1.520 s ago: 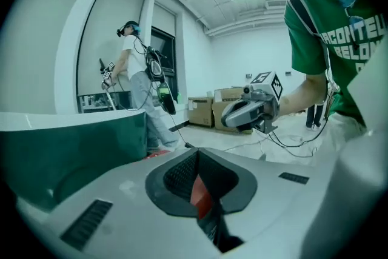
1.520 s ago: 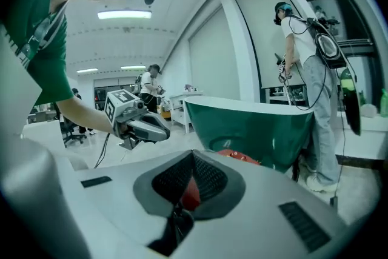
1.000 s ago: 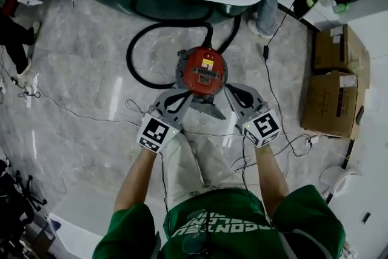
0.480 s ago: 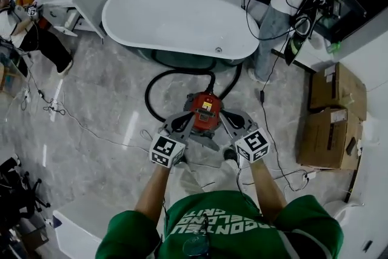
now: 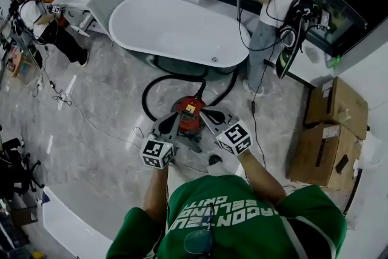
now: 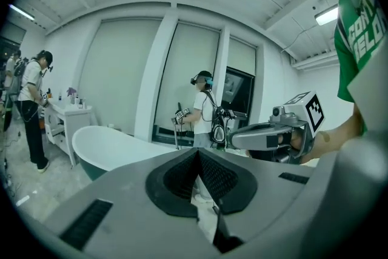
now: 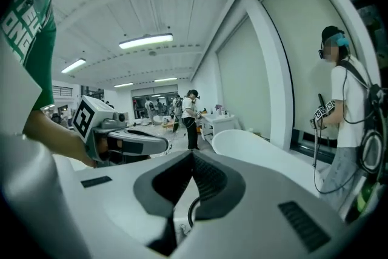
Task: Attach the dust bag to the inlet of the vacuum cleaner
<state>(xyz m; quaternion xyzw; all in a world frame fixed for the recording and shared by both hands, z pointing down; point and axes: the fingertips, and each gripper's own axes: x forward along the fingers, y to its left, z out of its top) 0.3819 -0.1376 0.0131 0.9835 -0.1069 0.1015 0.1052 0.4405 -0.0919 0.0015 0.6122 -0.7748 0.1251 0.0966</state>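
With the left hand-held gripper (image 6: 196, 153) and right hand-held gripper (image 7: 193, 158) both closed and empty just above the vacuum (image 5: 189, 112), and no dust bag visible, attaching is probably done.

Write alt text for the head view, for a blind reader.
Seen from above, a person in a green shirt holds the left gripper and right gripper, both shut and empty, over a red vacuum cleaner on a grey floor. Its black hose loops toward a white bathtub; cardboard boxes sit at right.
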